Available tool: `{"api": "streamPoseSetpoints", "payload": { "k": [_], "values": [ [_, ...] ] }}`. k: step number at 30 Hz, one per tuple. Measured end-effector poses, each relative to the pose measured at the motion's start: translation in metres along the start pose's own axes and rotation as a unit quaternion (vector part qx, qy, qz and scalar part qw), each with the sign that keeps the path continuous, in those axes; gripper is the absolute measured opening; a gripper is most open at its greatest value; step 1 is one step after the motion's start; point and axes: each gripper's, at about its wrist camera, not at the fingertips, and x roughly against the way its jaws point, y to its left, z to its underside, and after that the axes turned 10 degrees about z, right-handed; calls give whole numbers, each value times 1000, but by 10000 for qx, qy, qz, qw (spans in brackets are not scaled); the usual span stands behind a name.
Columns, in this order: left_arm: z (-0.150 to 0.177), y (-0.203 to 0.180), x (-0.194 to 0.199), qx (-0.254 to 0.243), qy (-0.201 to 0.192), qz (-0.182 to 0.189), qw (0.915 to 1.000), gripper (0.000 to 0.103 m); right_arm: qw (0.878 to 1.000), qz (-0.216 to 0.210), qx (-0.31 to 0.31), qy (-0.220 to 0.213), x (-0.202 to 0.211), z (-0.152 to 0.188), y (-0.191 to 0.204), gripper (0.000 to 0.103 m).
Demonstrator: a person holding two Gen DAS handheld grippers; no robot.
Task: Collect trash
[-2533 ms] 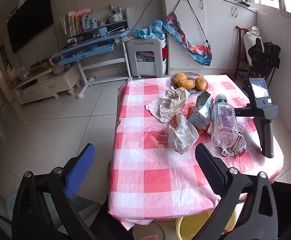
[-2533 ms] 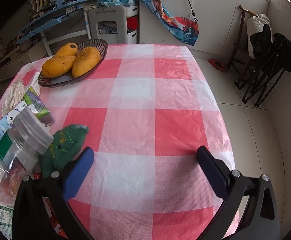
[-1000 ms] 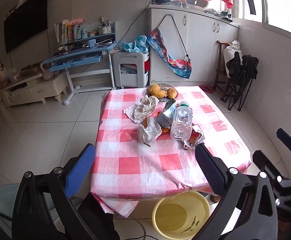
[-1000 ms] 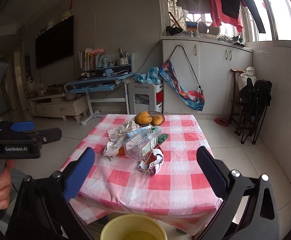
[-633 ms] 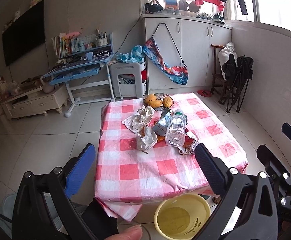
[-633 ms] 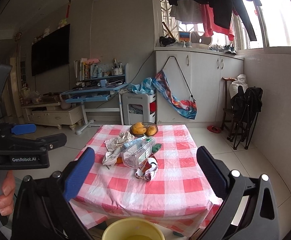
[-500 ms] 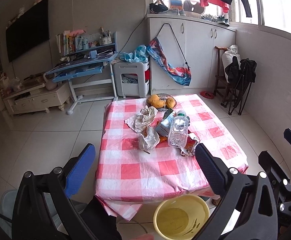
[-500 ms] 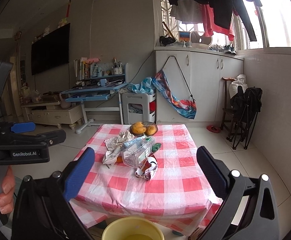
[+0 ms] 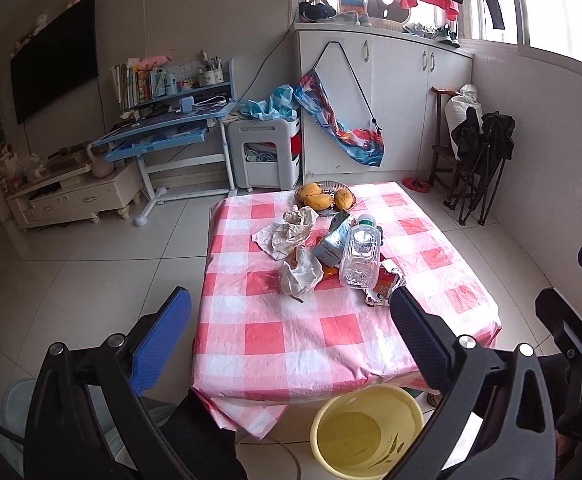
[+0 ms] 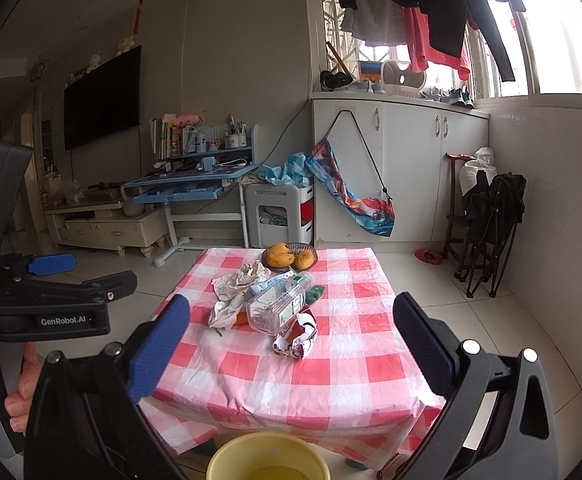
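Yellow plastic shows at the bottom of both views: a bucket point(image 9: 367, 432), directly below and just ahead of the two grippers, on the floor at the near edge of the table point(image 9: 291, 344). Only a few dark flecks show on its inner wall (too small to name), so by my reading no trash has been collected yet and the whole job is left.

All the litter lies ahead of the grippers, well beyond their tips, heaped at the middle of the checked cloth. Farthest is a crumpled paper wrapper point(image 9: 287, 230). Nearer is a smaller white wad point(image 9: 301, 272), with a tilted carton point(image 9: 333, 242) and a clear plastic bottle point(image 9: 361, 258) on its side to the right. Nearest of all is a torn red-and-white snack packet point(image 10: 295, 338). Beyond the heap, a basket of mangoes point(image 9: 323, 196) is presumably not trash.

Left gripper point(image 9: 291, 340) has its jaws spread wide, holding and touching nothing. Right gripper point(image 10: 291, 342) is equally wide apart and empty, raised higher and looking out across the room. Both hang short of the table.
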Motion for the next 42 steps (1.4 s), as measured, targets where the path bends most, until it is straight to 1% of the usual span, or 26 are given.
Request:
{"api": "streamPoseSetpoints", "payload": {
  "k": [4, 9, 13, 16, 20, 28, 31, 33, 35, 36, 39, 40, 41, 42],
  "values": [
    [-1, 6, -4, -44, 7, -14, 10000, 97, 9999, -41, 77, 100, -2, 0, 0, 98],
    [-5, 40, -13, 300, 4, -125, 9995, 97, 9995, -127, 99, 253, -14, 5, -4, 98],
    [3, 58, -32, 417, 108, -235, 9988, 97, 9987, -172, 103, 477, -35, 13, -11, 98],
    [14, 64, -59, 445, 434, -108, 9980, 97, 9977, -218, 198, 606, -55, 20, -12, 98],
    [30, 67, -97, 519, 776, -12, 9956, 97, 9957, -314, 295, 818, -87, 25, -14, 98],
    [31, 56, -174, 671, 991, 114, 9928, 97, 9918, -430, 431, 1122, -148, 33, -12, 98],
    [30, 49, -204, 529, 1073, 119, 9927, 97, 9894, -482, 394, 1313, -167, 43, -13, 97],
    [27, 44, -222, 383, 1120, 92, 9929, 97, 9878, -566, 245, 1428, -176, 47, -16, 95],
    [25, 40, -240, 286, 1190, 64, 9925, 97, 9860, -694, 75, 1514, -181, 45, -18, 89],
    [25, 39, -250, 260, 1233, 60, 9920, 97, 9848, -786, -8, 1550, -186, 42, -18, 88],
    [24, 39, -276, 217, 1359, 33, 9905, 96, 9802, -1069, -271, 1647, -200, 33, -19, 88],
    [24, 39, -284, 204, 1391, 21, 9901, 93, 9773, -1174, -393, 1719, -206, 30, -19, 88],
    [23, 39, -290, 201, 1419, 19, 9897, 87, 9732, -1300, -544, 1817, -214, 28, -20, 88],
    [22, 39, -296, 220, 1444, 48, 9893, 84, 9688, -1406, -697, 1919, -223, 26, -19, 88]
  ]
}}
